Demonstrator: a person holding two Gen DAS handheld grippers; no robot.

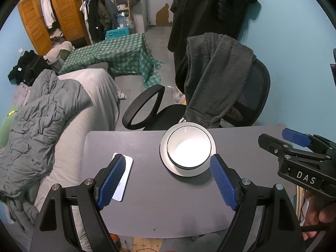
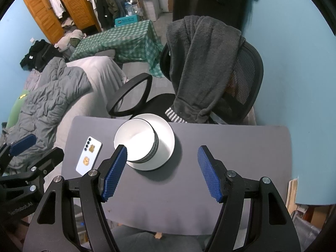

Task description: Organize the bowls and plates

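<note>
A stack of white bowls (image 1: 189,149) sits on a white plate (image 1: 164,157) near the far edge of the grey table (image 1: 157,199). The bowl stack (image 2: 135,141) and plate (image 2: 167,140) also show in the right wrist view. My left gripper (image 1: 168,178) is open and empty, held above the table just short of the plate. My right gripper (image 2: 162,170) is open and empty, held above the table close to the plate, its left finger in front of the bowls. The right gripper (image 1: 294,147) shows at the right of the left wrist view.
A phone (image 2: 89,155) lies face down on the table's left part. An office chair (image 2: 210,73) draped with a grey fleece stands just beyond the table. A bed with a grey duvet (image 1: 42,115) is at the left. The blue wall (image 2: 294,63) is at the right.
</note>
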